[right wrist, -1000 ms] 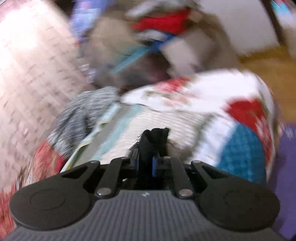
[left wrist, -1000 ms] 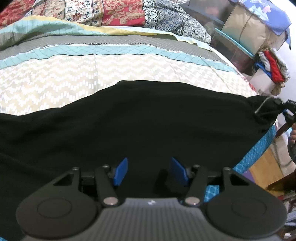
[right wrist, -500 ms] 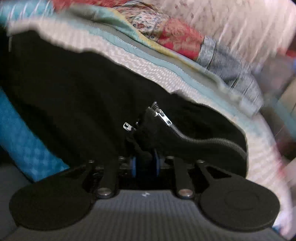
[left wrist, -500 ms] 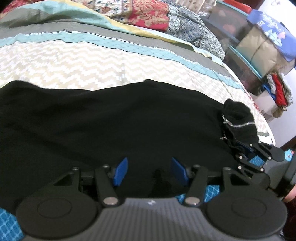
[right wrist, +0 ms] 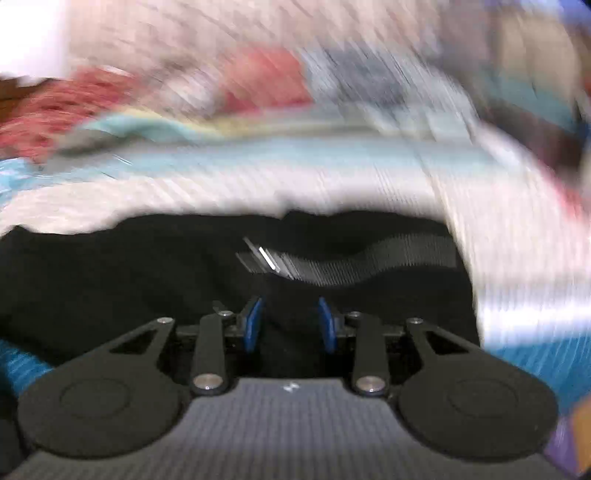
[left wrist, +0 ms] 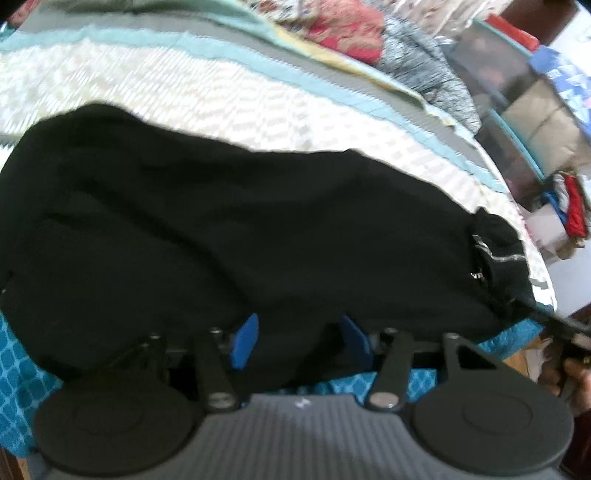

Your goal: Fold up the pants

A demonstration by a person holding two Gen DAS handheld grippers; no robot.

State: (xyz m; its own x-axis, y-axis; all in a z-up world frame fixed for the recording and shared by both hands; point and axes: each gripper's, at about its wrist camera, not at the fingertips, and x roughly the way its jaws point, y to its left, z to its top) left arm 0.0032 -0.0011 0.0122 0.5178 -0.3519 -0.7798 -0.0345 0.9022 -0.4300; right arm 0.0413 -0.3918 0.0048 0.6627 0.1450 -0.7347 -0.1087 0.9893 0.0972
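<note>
Black pants [left wrist: 240, 229] lie spread across the bed. Their zipped leg end [left wrist: 498, 254] rests folded over at the right. In the left wrist view, my left gripper [left wrist: 299, 341] sits at the pants' near edge. Its jaws are closing, with black cloth between the blue pads [left wrist: 245, 339], which stand apart. My right gripper [right wrist: 290, 325] is opening over the leg end. Cloth still lies between its pads [right wrist: 253, 325], just short of the blurred zipper [right wrist: 332, 266]. The right gripper [left wrist: 535, 314] also shows at the left view's right edge, held by a hand [left wrist: 576, 376].
A cream chevron quilt [left wrist: 221, 92] with teal stripes covers the bed, over a blue chequered sheet [left wrist: 22, 354] at the near edge. Patterned pillows [left wrist: 351, 33] lie at the back. Storage boxes [left wrist: 535, 110] and a clothes pile [left wrist: 569, 206] stand to the right.
My right gripper swung in from beside the bed with the zipped leg end, set it down on the pants, and its jaws parted. My left gripper slid along the near edge and rolled.
</note>
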